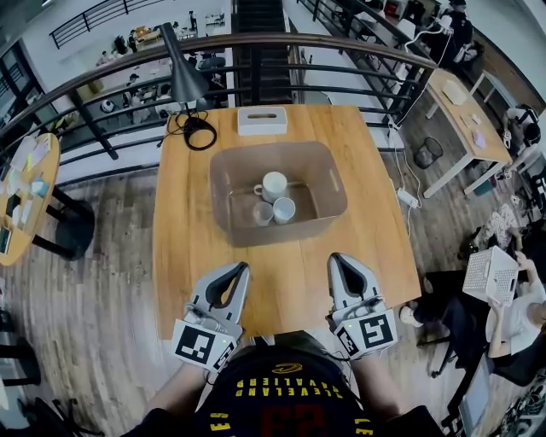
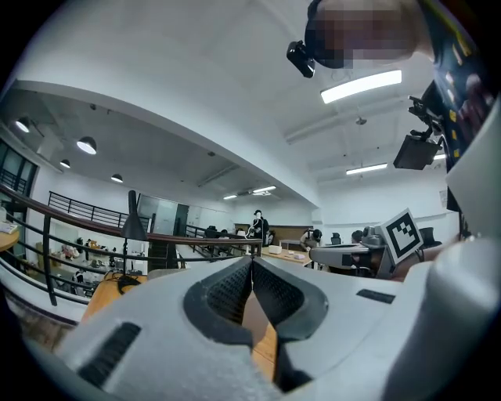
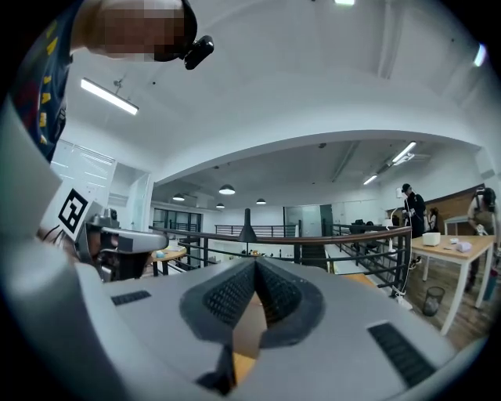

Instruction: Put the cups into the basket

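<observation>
Clenched and empty, left claw [image 1: 238, 267] and right claw [image 1: 335, 257] hover; three pale cups [image 1: 275, 184] stand upright inside translucent basket [image 1: 329, 171].

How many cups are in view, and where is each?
3, all in the basket: far white cup, near white cup, grey cup left of it. None seems hidden.

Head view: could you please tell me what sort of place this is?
Probably an open-plan office or lab on a mezzanine: a curved railing rings the area, a staircase leads off beyond it, and people sit near desks.
</observation>
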Available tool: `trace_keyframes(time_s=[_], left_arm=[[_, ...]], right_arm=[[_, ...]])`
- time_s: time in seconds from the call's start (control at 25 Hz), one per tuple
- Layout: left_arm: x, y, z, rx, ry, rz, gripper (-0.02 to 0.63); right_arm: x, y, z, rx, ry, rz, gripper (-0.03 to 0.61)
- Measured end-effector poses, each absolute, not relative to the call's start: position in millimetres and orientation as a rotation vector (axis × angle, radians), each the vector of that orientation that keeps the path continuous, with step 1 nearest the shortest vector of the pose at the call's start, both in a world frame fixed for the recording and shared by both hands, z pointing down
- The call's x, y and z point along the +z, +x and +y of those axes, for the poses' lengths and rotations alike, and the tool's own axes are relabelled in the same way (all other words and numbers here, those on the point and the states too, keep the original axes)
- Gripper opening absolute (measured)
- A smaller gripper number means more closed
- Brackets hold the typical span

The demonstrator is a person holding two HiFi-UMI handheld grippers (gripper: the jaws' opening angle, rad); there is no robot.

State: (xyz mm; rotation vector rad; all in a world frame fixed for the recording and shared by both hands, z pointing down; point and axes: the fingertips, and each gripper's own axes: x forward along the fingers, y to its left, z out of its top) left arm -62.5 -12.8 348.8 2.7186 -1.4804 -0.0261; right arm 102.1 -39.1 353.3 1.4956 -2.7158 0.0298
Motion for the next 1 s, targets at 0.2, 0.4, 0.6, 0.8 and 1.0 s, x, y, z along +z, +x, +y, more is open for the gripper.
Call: trace_keyframes(time_s=[0.2, 0.4, 0.6, 0.8, 1.0], left_arm=[[354.2, -59.1, -11.1, -0.020, 2.702, -1.465, 0.011], [355.5, -52.6, -10.9, -0.017, 2.702, -1.452, 0.011], [355.9, -49.2, -8.6, -0.006, 2.701, -1.461, 0.011], [357.6, -42.4, -9.1, -0.012, 2.700, -1.441, 0.011], [356.3, -38.3, -8.5, -0.016, 2.709, -1.429, 0.011]], right_arm=[[356.9, 92.2, -34.8, 0.053, 1.465, -2.730, 0.012], [354.5, 83.5, -33.4, 0.046, 1.447, -2.758, 0.012], [347.6, 81.6, -28.8, 0.021, 1.433, -2.787, 0.012], [345.1, 77.9, -25.5, 0.032, 1.415, -2.810, 0.012], [343.4, 75.9, -22.0, 0.036, 1.409, -2.817, 0.012]])
